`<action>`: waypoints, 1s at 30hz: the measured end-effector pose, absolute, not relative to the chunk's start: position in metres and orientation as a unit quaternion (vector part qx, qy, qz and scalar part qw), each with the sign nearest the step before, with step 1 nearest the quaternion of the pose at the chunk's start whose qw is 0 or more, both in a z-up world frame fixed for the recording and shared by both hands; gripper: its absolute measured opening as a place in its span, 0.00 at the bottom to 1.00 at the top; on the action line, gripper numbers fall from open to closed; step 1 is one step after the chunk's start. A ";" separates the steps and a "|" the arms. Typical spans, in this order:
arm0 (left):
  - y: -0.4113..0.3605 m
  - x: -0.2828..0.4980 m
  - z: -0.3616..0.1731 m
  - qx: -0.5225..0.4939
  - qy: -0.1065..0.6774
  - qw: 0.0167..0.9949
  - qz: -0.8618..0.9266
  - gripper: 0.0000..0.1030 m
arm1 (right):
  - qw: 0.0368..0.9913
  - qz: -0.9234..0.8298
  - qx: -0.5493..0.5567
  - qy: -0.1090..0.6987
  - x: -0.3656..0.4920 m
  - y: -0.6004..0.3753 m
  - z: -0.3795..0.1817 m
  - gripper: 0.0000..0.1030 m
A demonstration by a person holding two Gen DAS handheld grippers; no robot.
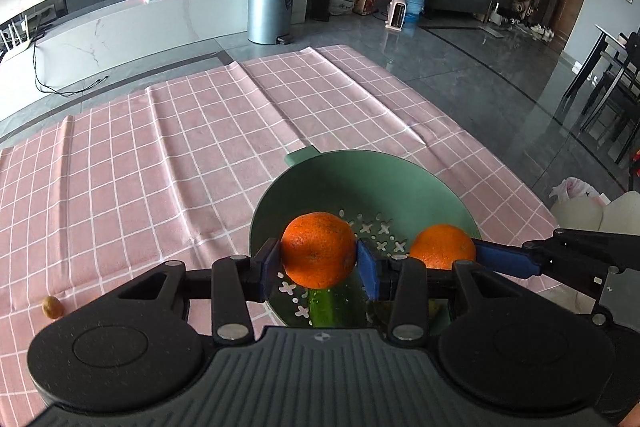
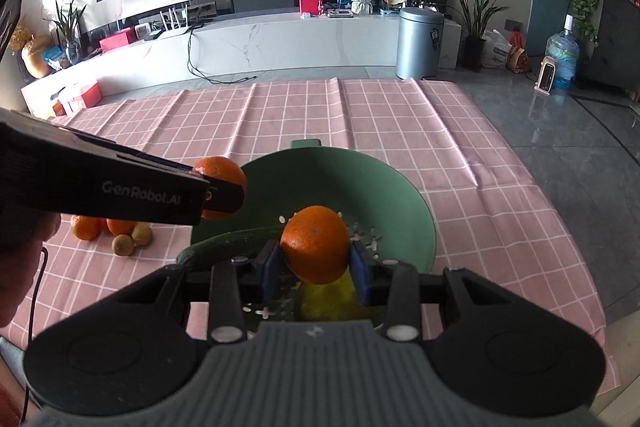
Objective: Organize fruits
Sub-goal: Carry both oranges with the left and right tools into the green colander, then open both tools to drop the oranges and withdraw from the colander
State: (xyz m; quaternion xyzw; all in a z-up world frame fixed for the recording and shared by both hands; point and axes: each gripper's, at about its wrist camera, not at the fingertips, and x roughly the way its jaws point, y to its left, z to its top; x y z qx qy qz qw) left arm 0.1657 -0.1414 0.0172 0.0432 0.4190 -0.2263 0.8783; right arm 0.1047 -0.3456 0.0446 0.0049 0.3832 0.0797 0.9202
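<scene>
Both grippers carry fruit above the green colander (image 1: 360,179), which sits on the pink checked tablecloth (image 1: 160,147). The left gripper (image 1: 318,261) is closed to fruit width on an orange (image 1: 318,255), blue pads pressing its two sides. The right gripper (image 2: 316,259) holds a second orange (image 2: 316,243) the same way. Each fruit hangs over the bowl, not yet resting in it.

Judged step: depositing the oranges. It would be done well by lowering each one close to the perforated floor before parting the fingers — a release from height risks a bounce over the rim. A cucumber (image 2: 232,243) already lies across the near-left wall, and something yellow (image 2: 328,299), not identifiable, sits beneath the right gripper's load, so free floor lies toward the far side. The two tools are near one another; releasing one after the other would avoid contact.

The views differ. The right wrist view alone shows the remaining stock — oranges (image 2: 86,227) and small brownish fruits (image 2: 124,245) grouped on the cloth to the colander's left. The left wrist view shows the cucumber only as a short green end under its orange, plus a single small brown fruit (image 1: 52,306) near the cloth's left edge.
</scene>
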 end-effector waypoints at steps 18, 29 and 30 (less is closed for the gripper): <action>-0.167 0.213 -0.021 0.083 0.468 0.845 -0.244 0.45 | 0.887 0.091 -0.060 0.448 0.169 -0.346 -0.003 0.33; -0.174 0.227 -0.032 0.084 0.476 0.844 -0.232 0.46 | 0.878 0.094 -0.081 0.462 0.184 -0.336 -0.018 0.33; -0.174 0.227 -0.032 0.085 0.476 0.845 -0.230 0.46 | 0.878 0.094 -0.083 0.463 0.185 -0.335 -0.019 0.33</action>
